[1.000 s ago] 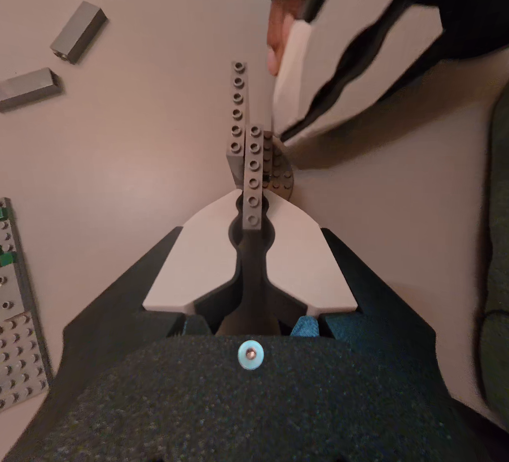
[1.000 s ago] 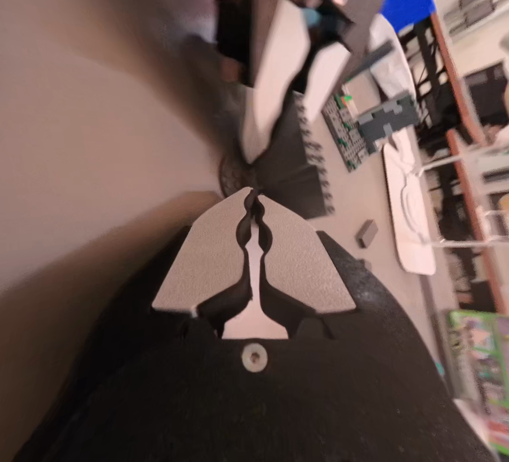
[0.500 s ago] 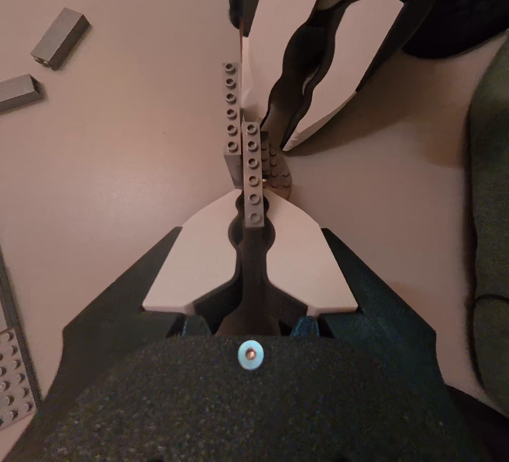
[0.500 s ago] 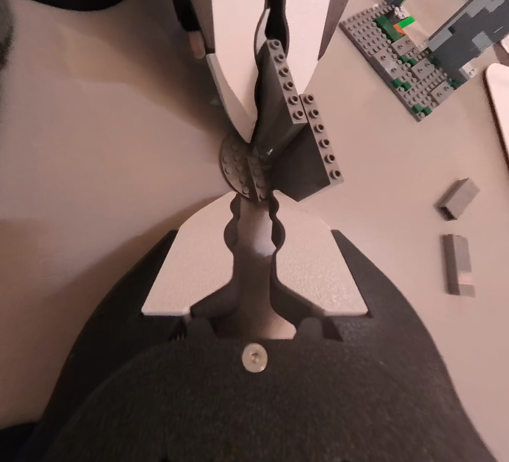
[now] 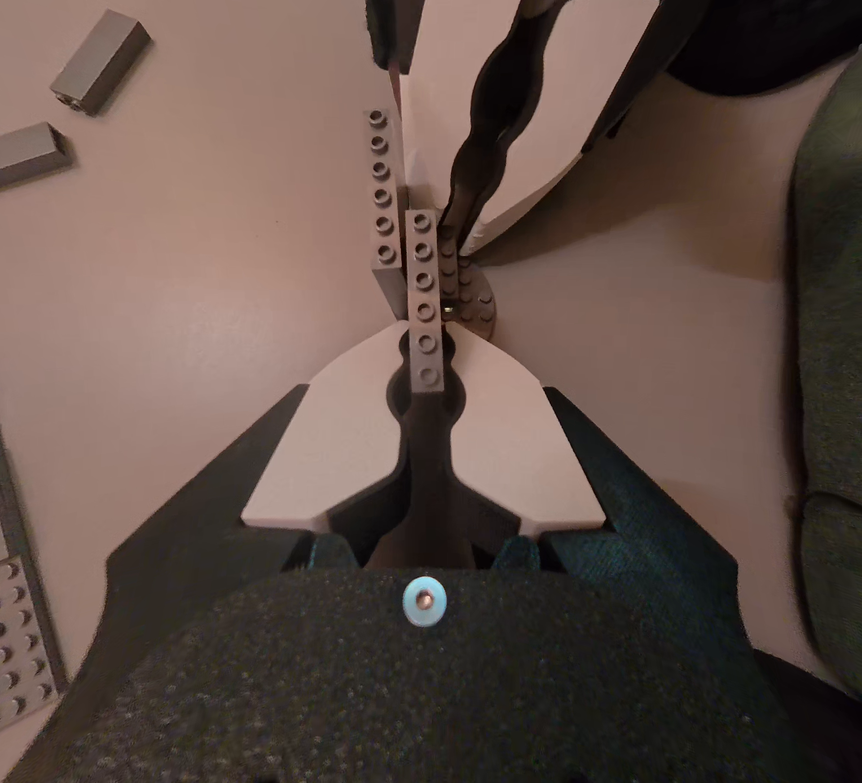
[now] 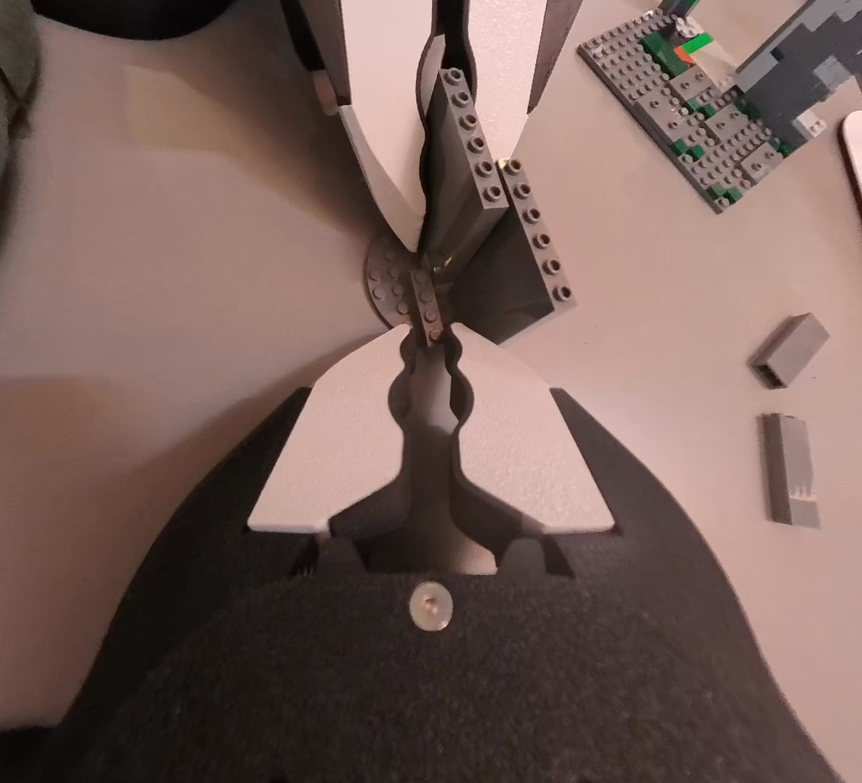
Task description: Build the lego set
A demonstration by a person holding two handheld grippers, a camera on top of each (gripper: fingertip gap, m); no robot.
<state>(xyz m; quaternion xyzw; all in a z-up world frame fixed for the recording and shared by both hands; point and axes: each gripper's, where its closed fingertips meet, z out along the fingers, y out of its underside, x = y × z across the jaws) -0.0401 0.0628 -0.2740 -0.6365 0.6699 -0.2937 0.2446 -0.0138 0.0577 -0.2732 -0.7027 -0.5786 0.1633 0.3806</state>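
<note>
A dark grey round plate (image 5: 480, 299) lies on the table and carries two tall grey studded panels. My left gripper (image 5: 425, 334) is shut on the nearer panel (image 5: 423, 285); the second panel (image 5: 383, 196) stands just beyond it to the left. In the right wrist view the held panel (image 6: 448, 182) sits between the left gripper's fingers (image 6: 382, 107), and the other panel (image 6: 513, 275) stands to its right. My right gripper (image 6: 429, 331) faces the left one, its tips closed on a short grey strip (image 6: 425, 299) on the round plate (image 6: 385, 275). It also shows in the left wrist view (image 5: 459, 238).
Two loose grey bricks (image 6: 788, 355) (image 6: 788, 471) lie to the right, also in the left wrist view (image 5: 100, 61) (image 5: 30, 152). A grey baseplate with a part-built grey and green structure (image 6: 676, 107) stands at the far right. Dark green fabric (image 5: 830, 294) borders the table. My left and right fingertips are right by each other.
My right gripper swung in to face the left one, came down to the round plate and narrowed its jaws on the grey strip. The left gripper kept hold of its panel.
</note>
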